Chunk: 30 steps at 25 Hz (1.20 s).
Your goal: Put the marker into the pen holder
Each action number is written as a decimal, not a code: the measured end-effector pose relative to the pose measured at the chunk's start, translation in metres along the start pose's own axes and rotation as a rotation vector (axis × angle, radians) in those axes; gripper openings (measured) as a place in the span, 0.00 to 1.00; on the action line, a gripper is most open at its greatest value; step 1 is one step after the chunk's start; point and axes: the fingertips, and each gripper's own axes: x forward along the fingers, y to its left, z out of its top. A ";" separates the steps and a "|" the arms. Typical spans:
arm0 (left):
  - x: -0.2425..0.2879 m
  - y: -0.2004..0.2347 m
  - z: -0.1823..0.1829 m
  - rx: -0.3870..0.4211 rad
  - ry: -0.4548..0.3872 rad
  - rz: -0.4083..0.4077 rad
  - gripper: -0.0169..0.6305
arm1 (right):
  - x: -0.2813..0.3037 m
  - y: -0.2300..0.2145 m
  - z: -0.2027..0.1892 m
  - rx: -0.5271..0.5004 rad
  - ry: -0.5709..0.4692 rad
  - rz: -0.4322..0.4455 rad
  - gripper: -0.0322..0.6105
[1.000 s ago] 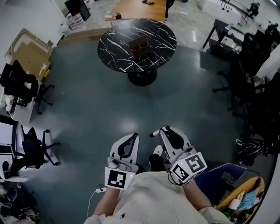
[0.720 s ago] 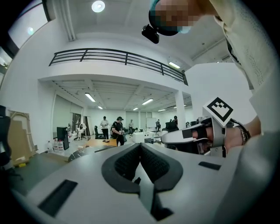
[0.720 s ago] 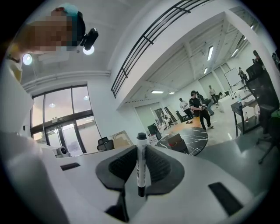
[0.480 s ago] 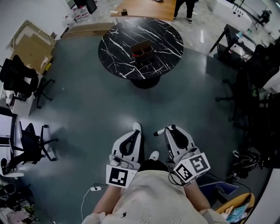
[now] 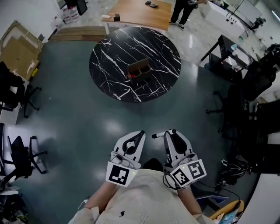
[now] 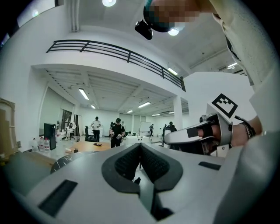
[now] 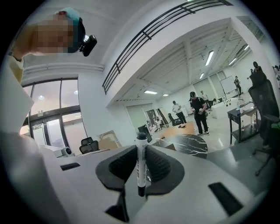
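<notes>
A brown two-compartment pen holder (image 5: 139,71) stands near the middle of a round black marble table (image 5: 109,52), far ahead of me across the floor. My right gripper (image 5: 171,131) is shut on a white marker (image 5: 159,134) with black ends; the marker pokes out to the left. In the right gripper view the marker (image 7: 141,166) stands upright, clamped between the black pads of that gripper (image 7: 141,151), and the table (image 7: 188,143) shows behind it. My left gripper (image 5: 141,132) is held beside it at waist height. The left gripper (image 6: 140,148) is shut with nothing between its pads.
Grey floor lies between me and the table. Office chairs (image 5: 19,151) stand at the left, black chairs and desks (image 5: 245,83) at the right. A wooden table (image 5: 135,11) and a standing person (image 5: 181,11) are beyond. Cables (image 5: 232,168) lie at my right.
The marble table and pen holder have shifted lower in the head view, closer to me. Both grippers stay near my body, the right still holding the marker.
</notes>
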 end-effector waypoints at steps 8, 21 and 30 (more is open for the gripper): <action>0.037 0.087 -0.003 -0.011 -0.020 -0.016 0.05 | 0.099 0.004 0.020 -0.036 0.017 0.009 0.18; 0.124 0.196 -0.019 -0.282 -0.064 0.230 0.05 | 0.247 -0.070 0.049 -0.097 0.080 0.086 0.18; 0.218 0.254 -0.029 -0.276 0.013 0.350 0.05 | 0.358 -0.138 0.052 -0.175 0.201 0.183 0.18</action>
